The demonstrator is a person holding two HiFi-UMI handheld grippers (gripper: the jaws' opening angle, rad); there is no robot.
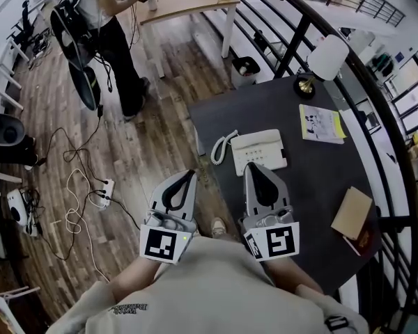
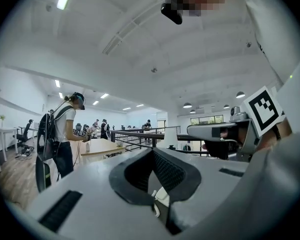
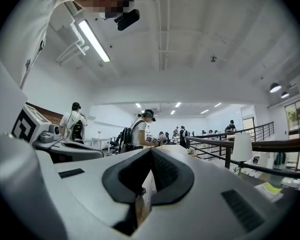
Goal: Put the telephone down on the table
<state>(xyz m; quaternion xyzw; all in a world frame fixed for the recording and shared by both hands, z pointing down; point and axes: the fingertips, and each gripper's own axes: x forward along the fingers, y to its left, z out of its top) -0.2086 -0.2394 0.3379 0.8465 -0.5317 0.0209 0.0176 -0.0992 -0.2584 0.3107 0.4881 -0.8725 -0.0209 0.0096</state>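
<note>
Right tool (jaws together) near telephone.

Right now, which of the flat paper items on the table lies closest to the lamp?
The white booklet with the yellow edge, just beside the lamp; the brown pad and the dark red booklet lie together, far from it.

Ahead of me the white corded desk telephone fills the near left of the dark grey round table. Bare tabletop lies open between it, the yellow-edged paper booklet and the brown card notebook. The white-shaded brass lamp and the black metal railing close off the far edge.
</note>
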